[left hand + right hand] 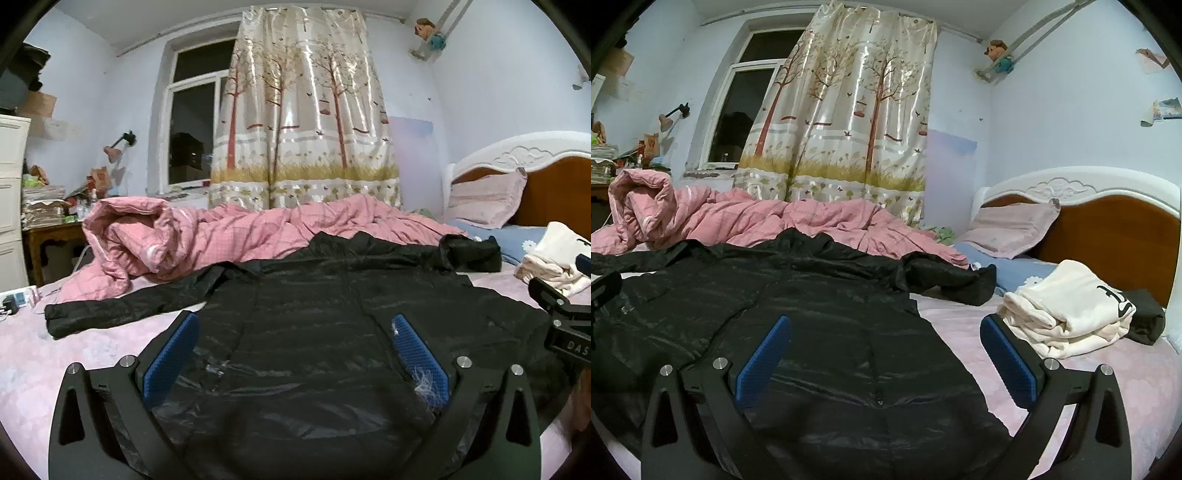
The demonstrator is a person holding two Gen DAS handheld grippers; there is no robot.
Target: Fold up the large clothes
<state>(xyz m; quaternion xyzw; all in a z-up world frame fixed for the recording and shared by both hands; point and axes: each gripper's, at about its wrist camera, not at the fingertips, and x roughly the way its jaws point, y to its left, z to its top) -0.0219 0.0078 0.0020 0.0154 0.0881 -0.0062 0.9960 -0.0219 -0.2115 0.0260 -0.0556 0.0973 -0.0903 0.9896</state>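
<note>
A large black puffer jacket [314,314] lies spread flat on the pink bed sheet [26,354], its sleeves stretched out to both sides. My left gripper [295,325] hovers open over the jacket's lower middle, nothing between its blue pads. In the right wrist view the same jacket [812,314] fills the left and centre. My right gripper [886,325] is open above the jacket's right hem edge, its right pad over bare sheet [960,332]. The right gripper's body [565,321] shows at the right edge of the left wrist view.
A crumpled pink quilt [221,236] lies behind the jacket. Folded white clothes [1067,310] and a dark garment [1145,314] sit at the right by the pillows [1012,229] and headboard [1108,236]. A power strip [18,295] rests at the bed's left edge.
</note>
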